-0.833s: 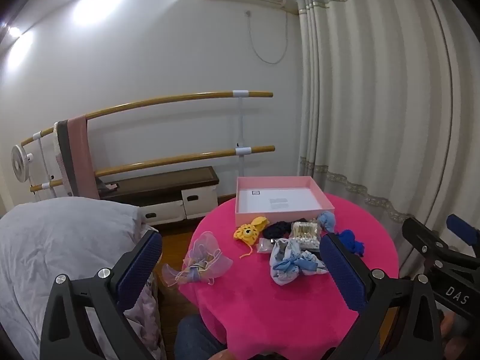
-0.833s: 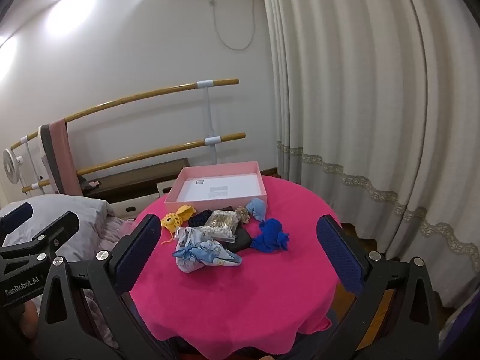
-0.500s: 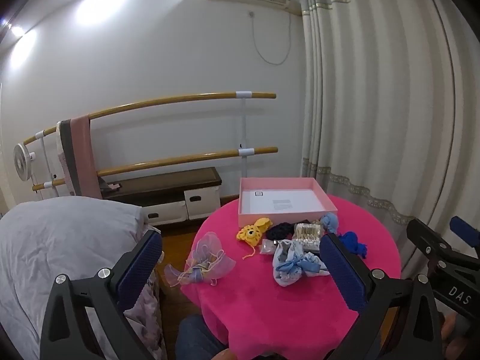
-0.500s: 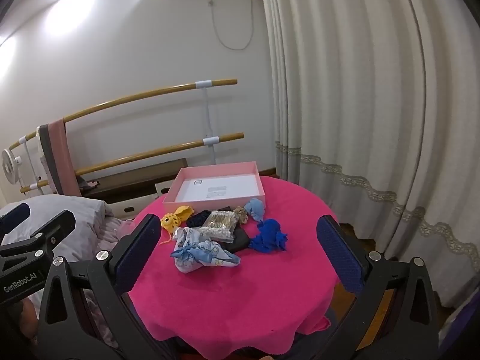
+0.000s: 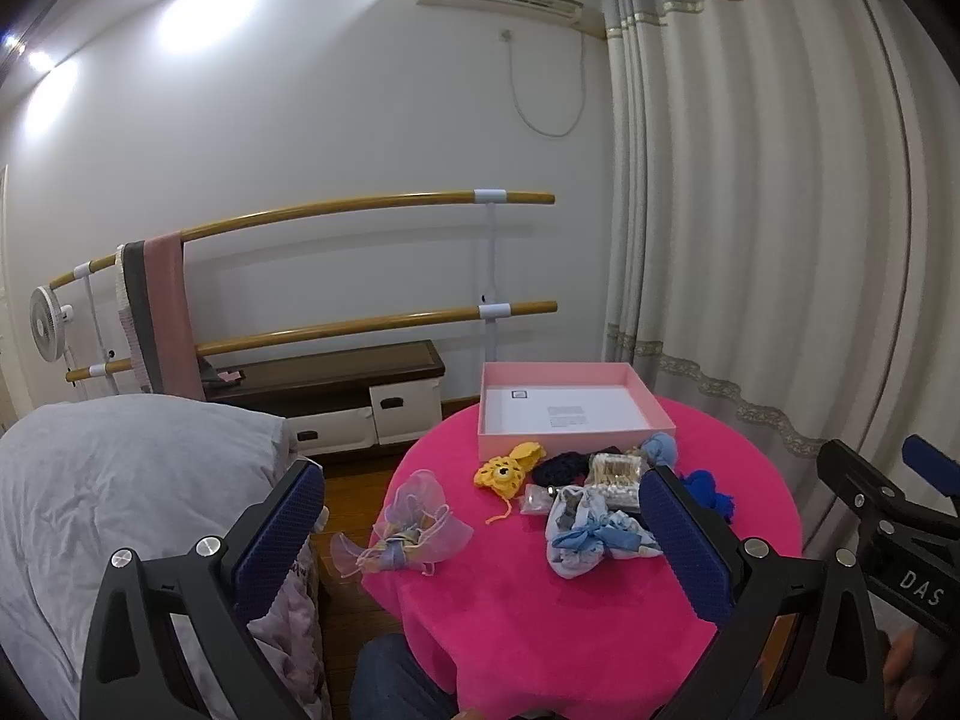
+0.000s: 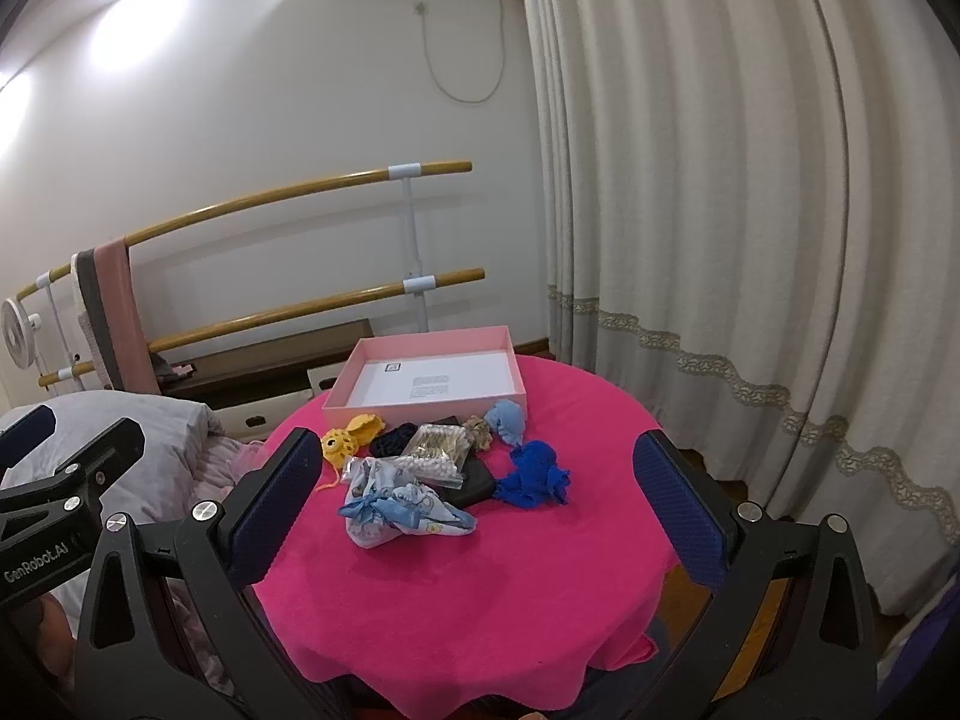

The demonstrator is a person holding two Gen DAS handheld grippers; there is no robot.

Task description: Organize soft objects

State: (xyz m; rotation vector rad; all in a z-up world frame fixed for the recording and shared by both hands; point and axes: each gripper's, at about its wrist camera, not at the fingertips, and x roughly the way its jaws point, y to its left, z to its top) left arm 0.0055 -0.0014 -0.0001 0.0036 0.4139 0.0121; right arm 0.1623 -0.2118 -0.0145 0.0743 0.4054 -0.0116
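surface [image 6: 480, 588] round, pink-draped, bare near half gives room | pink box [image 6: 360, 387] far, empty | soft items clustered just near it: printed blue bundle [image 6: 402, 510], blue cloth [image 6: 534, 474], yellow knit [image 6: 348, 441]; organza pouch [image 5: 414, 531] overhangs left edge | left gripper [image 5: 480, 546], right gripper [image 6: 474, 501] fingers spread, empty, hovering | judgement: pinch one mid-bulk, lift over box wall

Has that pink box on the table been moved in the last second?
No. The pink box sits where it was against the yellow knitted toy; only the cameras drifted slightly.
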